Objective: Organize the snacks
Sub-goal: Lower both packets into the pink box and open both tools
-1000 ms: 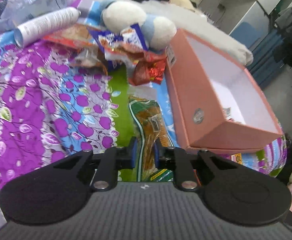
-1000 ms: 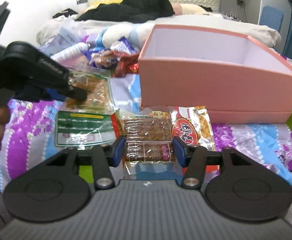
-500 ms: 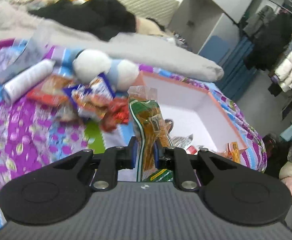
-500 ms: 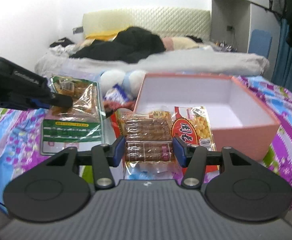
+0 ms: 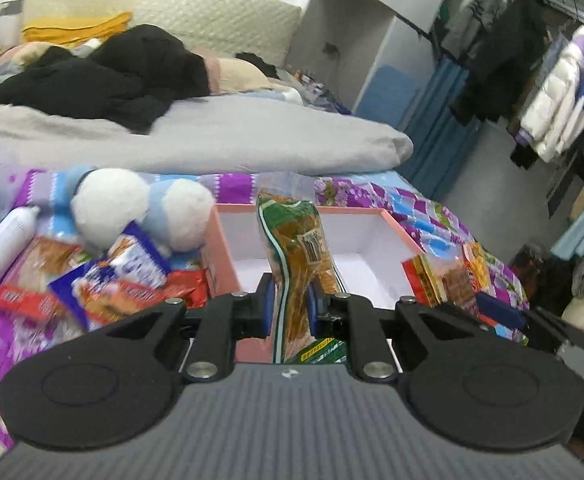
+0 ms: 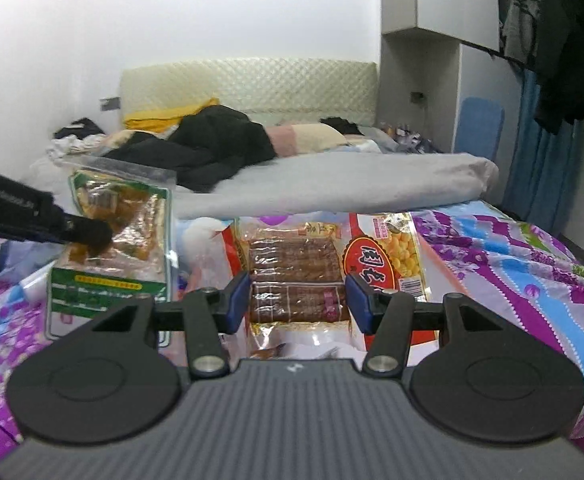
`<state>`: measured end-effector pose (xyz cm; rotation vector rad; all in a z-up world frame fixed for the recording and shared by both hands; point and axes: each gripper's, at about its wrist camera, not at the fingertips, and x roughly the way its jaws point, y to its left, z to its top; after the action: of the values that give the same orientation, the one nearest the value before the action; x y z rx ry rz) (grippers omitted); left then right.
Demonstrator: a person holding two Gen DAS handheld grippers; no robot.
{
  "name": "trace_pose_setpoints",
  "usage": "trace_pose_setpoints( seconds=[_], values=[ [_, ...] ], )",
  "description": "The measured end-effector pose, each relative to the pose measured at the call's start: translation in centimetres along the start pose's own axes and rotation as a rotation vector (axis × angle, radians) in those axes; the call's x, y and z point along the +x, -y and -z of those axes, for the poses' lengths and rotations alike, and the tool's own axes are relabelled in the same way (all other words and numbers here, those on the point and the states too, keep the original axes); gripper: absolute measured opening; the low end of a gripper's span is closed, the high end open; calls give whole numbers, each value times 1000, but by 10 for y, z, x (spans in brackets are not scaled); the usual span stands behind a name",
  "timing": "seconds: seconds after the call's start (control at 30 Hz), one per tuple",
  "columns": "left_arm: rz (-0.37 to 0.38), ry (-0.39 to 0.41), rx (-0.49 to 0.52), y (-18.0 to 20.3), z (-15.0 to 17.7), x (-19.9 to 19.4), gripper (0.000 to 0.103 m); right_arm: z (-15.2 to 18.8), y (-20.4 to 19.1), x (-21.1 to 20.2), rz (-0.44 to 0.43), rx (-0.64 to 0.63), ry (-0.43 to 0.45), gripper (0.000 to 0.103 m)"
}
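While both packets hang in the air above the bed, the left gripper (image 5: 288, 308) pinches the green packet (image 5: 297, 264) edge-on over the pink box (image 5: 228, 256); the right gripper (image 6: 297, 300) clamps the red packet (image 6: 323, 264) flat across its width; each should be brought low inside the box's walls before letting go, one after the other, so the packets do not collide or land on the rim.

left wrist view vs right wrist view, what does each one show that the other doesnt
Only the left wrist view shows the pink box, the loose snack pile, the white plush toy and the white tube.

Only the right wrist view shows the front of the red and clear snack packs that the right gripper holds.

Both show the green packet in the left gripper, and the floral bedspread.
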<state>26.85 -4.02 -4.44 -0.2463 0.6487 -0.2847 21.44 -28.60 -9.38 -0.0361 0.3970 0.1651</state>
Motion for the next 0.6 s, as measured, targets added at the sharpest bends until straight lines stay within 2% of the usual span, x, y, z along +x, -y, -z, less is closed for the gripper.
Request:
trace_pose_setpoints(
  seconds=[0.2,0.4,0.6],
  values=[
    [-8,-94,37,5,-21,65,19,-9,26,47,21,27,-89,55],
    [-40,-185,54,1,-23,119,20,-3,43,88,13,45,-174,55],
    [-57,-240,44,-7,-16,148,21,11,52,120,-2,65,-239,57]
  ],
)
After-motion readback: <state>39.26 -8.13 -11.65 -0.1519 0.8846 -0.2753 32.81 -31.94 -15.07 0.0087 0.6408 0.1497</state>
